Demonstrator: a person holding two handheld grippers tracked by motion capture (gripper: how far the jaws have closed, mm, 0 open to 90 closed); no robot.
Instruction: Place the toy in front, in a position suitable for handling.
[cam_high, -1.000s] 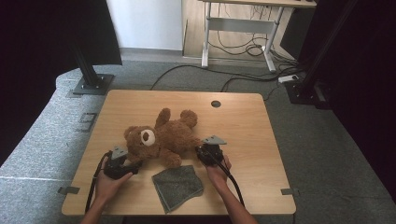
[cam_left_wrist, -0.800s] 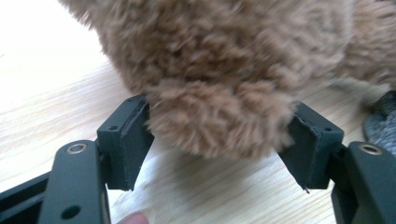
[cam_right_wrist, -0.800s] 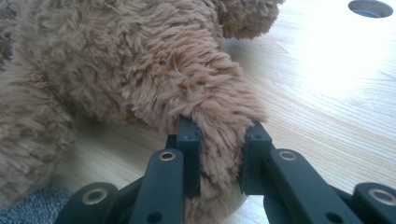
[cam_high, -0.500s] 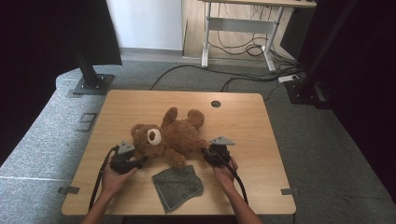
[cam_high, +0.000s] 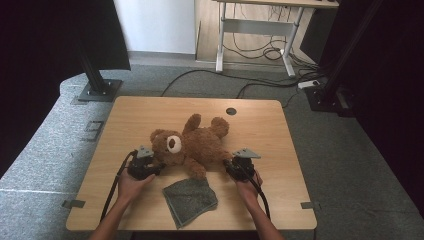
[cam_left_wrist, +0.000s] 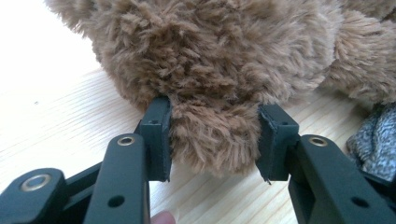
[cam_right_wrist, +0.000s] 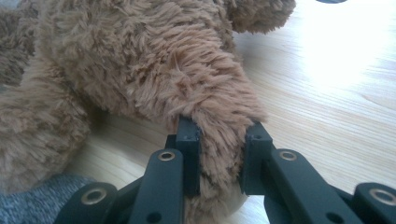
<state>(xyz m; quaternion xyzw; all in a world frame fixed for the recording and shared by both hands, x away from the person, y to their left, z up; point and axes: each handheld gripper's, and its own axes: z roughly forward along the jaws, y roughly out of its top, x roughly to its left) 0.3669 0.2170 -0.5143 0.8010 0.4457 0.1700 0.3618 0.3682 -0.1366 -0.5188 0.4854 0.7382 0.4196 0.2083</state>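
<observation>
The left gripper (cam_left_wrist: 212, 140) has its fingers (cam_left_wrist: 156, 135) pinched on the teddy bear (cam_high: 192, 145). The right gripper (cam_right_wrist: 219, 154) squeezes a limb between its fingers (cam_right_wrist: 189, 149). A grey cloth (cam_high: 190, 200) lies on the worktop (cam_high: 280, 145) between the grippers.

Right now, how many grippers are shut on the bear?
2. The left gripper is shut on a furry part at the bear's head end. The right gripper is shut on a limb at its other end.

Wooden surface (cam_high: 125, 120) with round cable hole (cam_high: 230, 111), grey carpeted floor (cam_high: 65, 150), cables (cam_high: 260, 50), second desk frame (cam_high: 220, 45) behind
</observation>
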